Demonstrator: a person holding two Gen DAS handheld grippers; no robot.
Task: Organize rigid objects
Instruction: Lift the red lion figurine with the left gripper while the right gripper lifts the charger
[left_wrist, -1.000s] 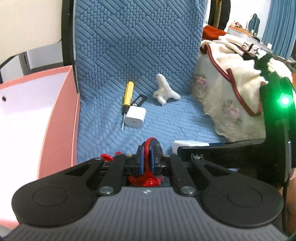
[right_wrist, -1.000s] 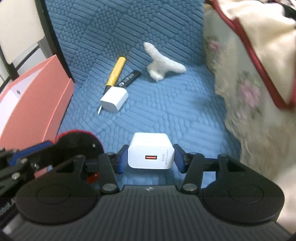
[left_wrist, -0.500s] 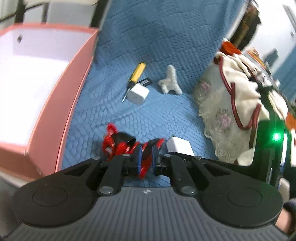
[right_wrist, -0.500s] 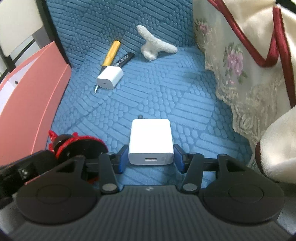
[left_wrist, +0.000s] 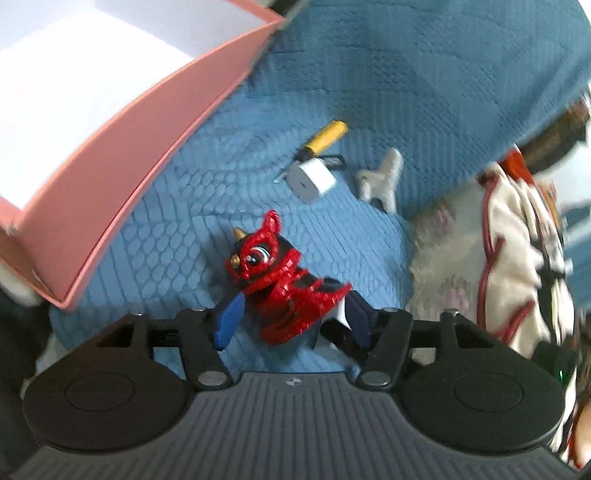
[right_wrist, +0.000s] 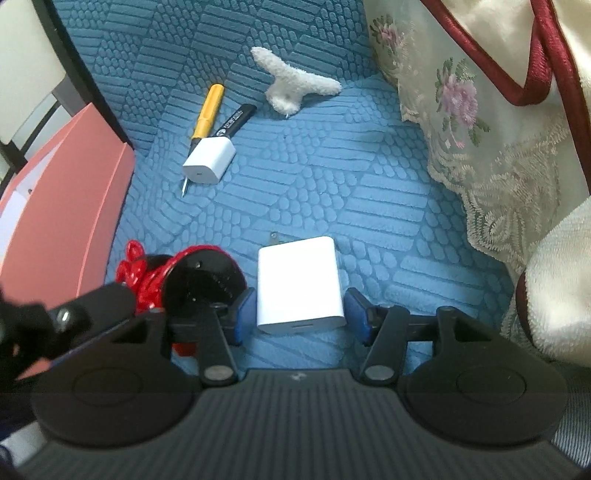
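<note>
**Both grippers loose around their objects on the blue quilted cover**

The left gripper (left_wrist: 291, 321) stands with its blue pads apart, either side of the red and black toy figure (left_wrist: 280, 280). The toy rests on the blue quilted cover (left_wrist: 369, 92) beside the near corner of the pink box (left_wrist: 155, 147); its horned head points away from the camera and toward the box, and its body runs back between the pads. A gap shows at the left pad, so the toy looks free rather than pinched; contact at the right pad is hard to tell.

The right gripper (right_wrist: 301, 314) is also spread, its pads flanking the large white charger (right_wrist: 299, 284) with small gaps on each side. The charger lies flat, long axis along the gripper's line, prongs pointing away and port facing the camera. That alignment suits a squeeze across its flat sides.

Further back, near where the cover rises, lie a small white charger (right_wrist: 208, 164), a yellow screwdriver (right_wrist: 207, 114), a black marker (right_wrist: 236, 120) and a white fluffy piece (right_wrist: 291, 83), close together. The box, open with a white inside, is probably where the rigid things should go; neither object is in it yet.
</note>
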